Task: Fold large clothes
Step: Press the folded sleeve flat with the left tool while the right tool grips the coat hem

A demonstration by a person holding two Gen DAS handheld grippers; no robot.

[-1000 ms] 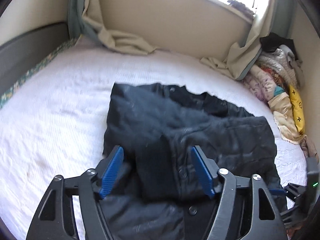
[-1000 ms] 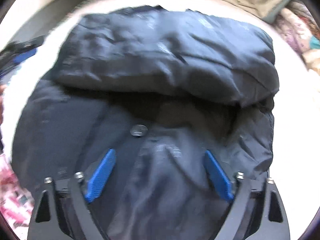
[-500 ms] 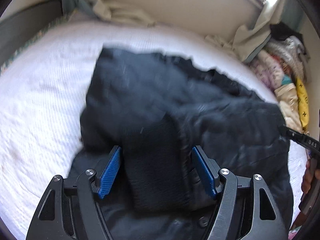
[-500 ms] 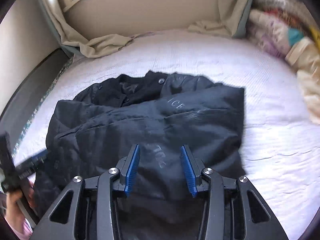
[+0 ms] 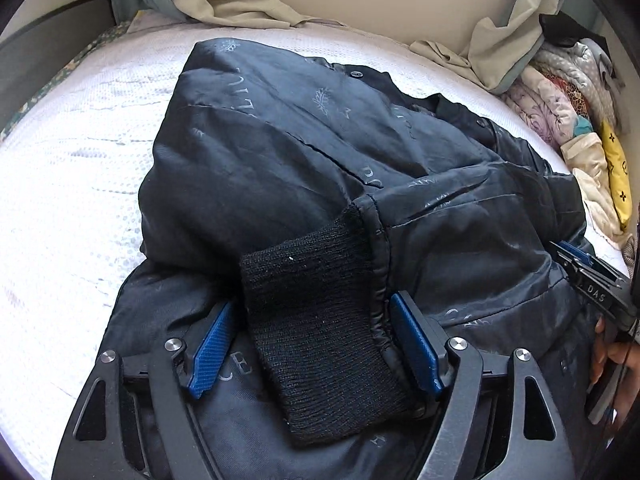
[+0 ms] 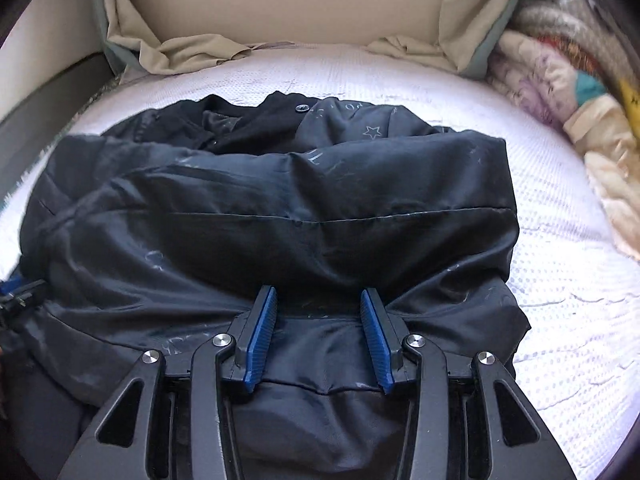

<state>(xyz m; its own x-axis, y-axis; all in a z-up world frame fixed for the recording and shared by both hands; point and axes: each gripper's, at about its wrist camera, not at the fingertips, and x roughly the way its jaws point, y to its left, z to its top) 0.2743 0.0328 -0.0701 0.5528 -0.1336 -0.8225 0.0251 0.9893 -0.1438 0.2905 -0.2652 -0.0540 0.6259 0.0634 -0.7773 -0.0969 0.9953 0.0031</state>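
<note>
Both grippers [image 5: 312, 340] [image 6: 318, 336] over dark jacket [image 6: 280, 216], knit cuff [image 5: 320, 328] between left jaws

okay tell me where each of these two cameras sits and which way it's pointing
Left wrist: on the left gripper, facing across the dark jacket toward the wall; its fingers straddle the knit cuff; the right gripper and a hand show at right.
Right wrist: on the right gripper, low over the jacket, facing the wall.
Shared: jacket, white bed, beige curtains.

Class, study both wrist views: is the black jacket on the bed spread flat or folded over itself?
Folded over, loosely. The black jacket lies doubled in puffy layers on the white mattress, its knit cuff resting on top.
</note>
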